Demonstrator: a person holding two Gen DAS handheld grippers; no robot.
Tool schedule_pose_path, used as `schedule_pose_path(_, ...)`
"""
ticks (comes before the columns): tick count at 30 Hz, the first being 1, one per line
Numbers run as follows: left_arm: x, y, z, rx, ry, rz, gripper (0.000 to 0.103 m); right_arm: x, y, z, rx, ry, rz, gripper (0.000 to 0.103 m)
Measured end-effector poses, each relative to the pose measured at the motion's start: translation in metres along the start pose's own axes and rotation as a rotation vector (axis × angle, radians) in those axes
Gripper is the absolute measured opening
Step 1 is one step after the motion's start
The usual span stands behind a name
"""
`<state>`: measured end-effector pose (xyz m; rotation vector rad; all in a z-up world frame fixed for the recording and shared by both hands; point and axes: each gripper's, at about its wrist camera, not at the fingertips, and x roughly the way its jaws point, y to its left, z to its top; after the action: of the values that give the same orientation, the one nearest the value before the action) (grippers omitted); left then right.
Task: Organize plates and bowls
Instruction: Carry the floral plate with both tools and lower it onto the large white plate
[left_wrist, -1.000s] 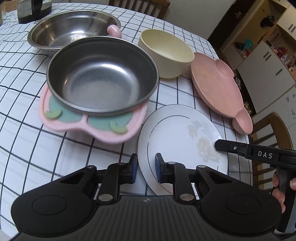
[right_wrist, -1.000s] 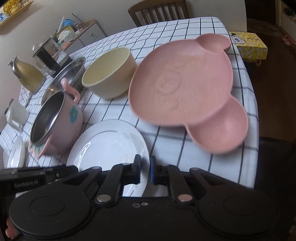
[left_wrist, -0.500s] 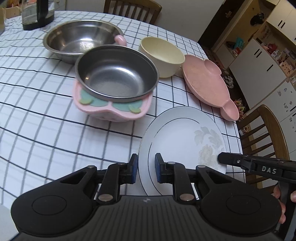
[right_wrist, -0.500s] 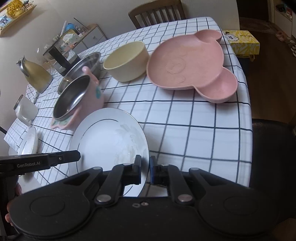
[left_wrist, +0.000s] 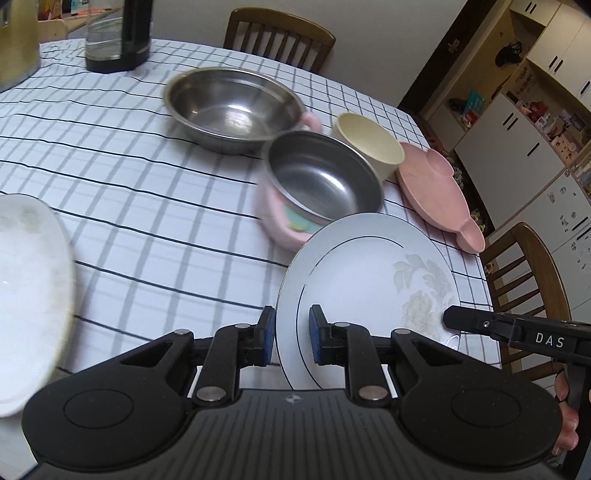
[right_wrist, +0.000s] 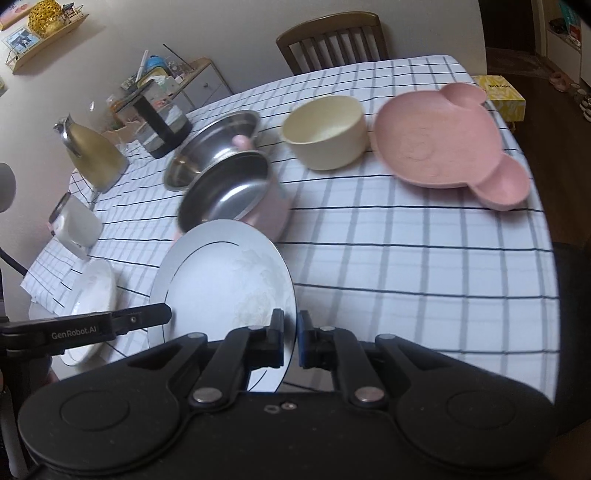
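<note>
Right now your left gripper (left_wrist: 291, 334) and your right gripper (right_wrist: 291, 334) each pinch an edge of the floral plate (left_wrist: 369, 291), jaws nearly closed on its rim, holding it tilted above the checked surface (right_wrist: 424, 266). Further out, nothing looks stacked yet: the pink-cased steel bowl (left_wrist: 323, 184), the large steel bowl (left_wrist: 232, 109), the cream bowl (right_wrist: 325, 131) and the pink bear-shaped plate (right_wrist: 443, 140) sit separately. A white dish (right_wrist: 90, 299) lies off to your left, a likely landing spot.

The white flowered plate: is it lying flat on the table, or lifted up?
Lifted and tilted. Both tongs, left and right, grip the plate by its rim, and its far edge covers part of the pink pot.
</note>
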<state>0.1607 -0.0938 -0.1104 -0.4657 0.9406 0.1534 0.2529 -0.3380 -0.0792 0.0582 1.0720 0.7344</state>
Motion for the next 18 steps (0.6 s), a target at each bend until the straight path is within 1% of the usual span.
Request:
schedule_pose_path(8, -0.032, 0.066, 0.010, 0.015, 0.005, 0.001, 0.018, 0.017, 0.066, -0.007, 0.011, -0.010, 0.000, 0.008)
schedule_pose_path(14, -0.058, 0.118, 0.014, 0.012, -0.011, 0.027, 0.018, 0.042, 0.117, -0.011, 0.012, 0.005, 0.014, 0.008)
schedule_pose_path(18, -0.069, 0.154, 0.016, -0.002, -0.012, 0.061, 0.018, 0.062, 0.151, -0.013, 0.004, 0.019, 0.030, 0.008)
